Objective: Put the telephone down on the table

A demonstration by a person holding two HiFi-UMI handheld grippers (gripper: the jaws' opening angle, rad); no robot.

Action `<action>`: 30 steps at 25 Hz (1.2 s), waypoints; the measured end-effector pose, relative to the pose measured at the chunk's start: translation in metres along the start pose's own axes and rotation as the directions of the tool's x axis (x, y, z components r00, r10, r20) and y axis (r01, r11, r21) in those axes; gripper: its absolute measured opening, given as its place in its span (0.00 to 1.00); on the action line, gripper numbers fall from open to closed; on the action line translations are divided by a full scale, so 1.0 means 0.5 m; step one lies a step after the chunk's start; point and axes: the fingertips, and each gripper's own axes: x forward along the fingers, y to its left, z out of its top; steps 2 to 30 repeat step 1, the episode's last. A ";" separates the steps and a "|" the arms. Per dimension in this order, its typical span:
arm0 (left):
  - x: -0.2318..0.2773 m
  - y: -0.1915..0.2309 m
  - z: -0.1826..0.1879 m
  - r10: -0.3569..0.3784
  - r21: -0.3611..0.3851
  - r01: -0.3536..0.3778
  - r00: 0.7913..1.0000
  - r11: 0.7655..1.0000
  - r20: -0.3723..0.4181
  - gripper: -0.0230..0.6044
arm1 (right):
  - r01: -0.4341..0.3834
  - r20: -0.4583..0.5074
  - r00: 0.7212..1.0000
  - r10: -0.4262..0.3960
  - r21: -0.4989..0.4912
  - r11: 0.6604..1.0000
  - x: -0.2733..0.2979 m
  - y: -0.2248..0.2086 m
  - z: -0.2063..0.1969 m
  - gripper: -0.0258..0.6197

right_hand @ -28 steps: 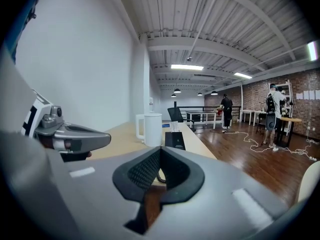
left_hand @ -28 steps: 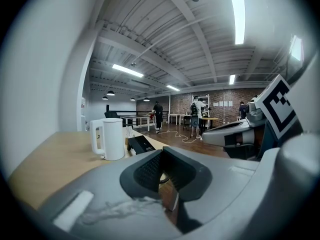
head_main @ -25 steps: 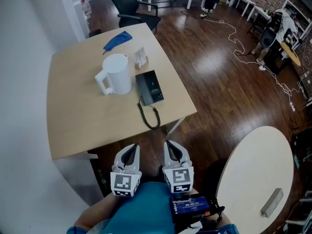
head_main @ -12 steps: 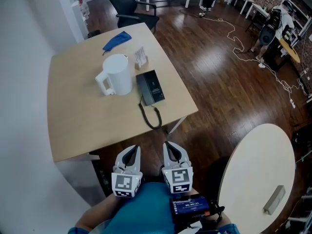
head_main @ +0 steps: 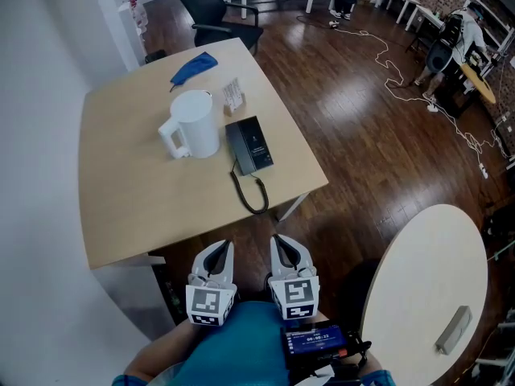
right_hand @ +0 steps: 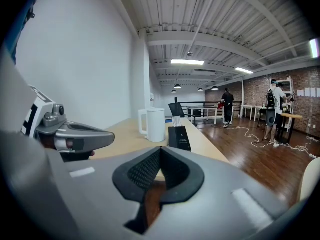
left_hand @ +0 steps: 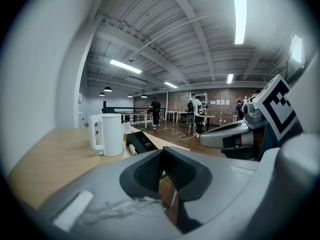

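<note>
The black telephone (head_main: 250,144) lies flat on the light wooden table (head_main: 129,191), near its right edge, with its black cord (head_main: 251,193) looping toward the near edge. It also shows in the left gripper view as the telephone (left_hand: 141,141) and in the right gripper view as the telephone (right_hand: 179,138). Both grippers hang side by side below the table's near edge, well short of the telephone. My left gripper (head_main: 220,248) (left_hand: 161,152) is shut and empty. My right gripper (head_main: 278,241) (right_hand: 161,150) is shut and empty too.
A white kettle (head_main: 193,123) stands just left of the telephone. Behind it are a small card stand (head_main: 232,93) and a blue cloth (head_main: 193,67). A black chair (head_main: 219,10) sits at the far side. A round white table (head_main: 426,280) is at the right.
</note>
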 end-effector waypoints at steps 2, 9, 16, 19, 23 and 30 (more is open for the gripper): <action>0.000 0.001 0.001 0.000 0.000 0.000 1.000 1.000 0.000 0.06 | -0.001 0.000 1.000 0.001 0.001 1.000 0.001 0.001 0.000 0.03; 0.000 0.001 0.001 0.000 0.000 0.000 1.000 1.000 0.000 0.06 | -0.001 0.000 1.000 0.001 0.001 1.000 0.001 0.001 0.000 0.03; 0.000 0.001 0.001 0.000 0.000 0.000 1.000 1.000 0.000 0.06 | -0.001 0.000 1.000 0.001 0.001 1.000 0.001 0.001 0.000 0.03; 0.000 0.001 0.001 0.000 0.000 0.000 1.000 1.000 0.000 0.06 | -0.001 0.000 1.000 0.001 0.001 1.000 0.001 0.001 0.000 0.03; 0.000 0.001 0.001 0.000 0.000 0.000 1.000 1.000 0.000 0.06 | -0.001 0.000 1.000 0.001 0.001 1.000 0.001 0.001 0.000 0.03; 0.000 0.001 0.001 0.000 0.000 0.000 1.000 1.000 0.000 0.06 | -0.001 0.000 1.000 0.001 0.001 1.000 0.001 0.001 0.000 0.03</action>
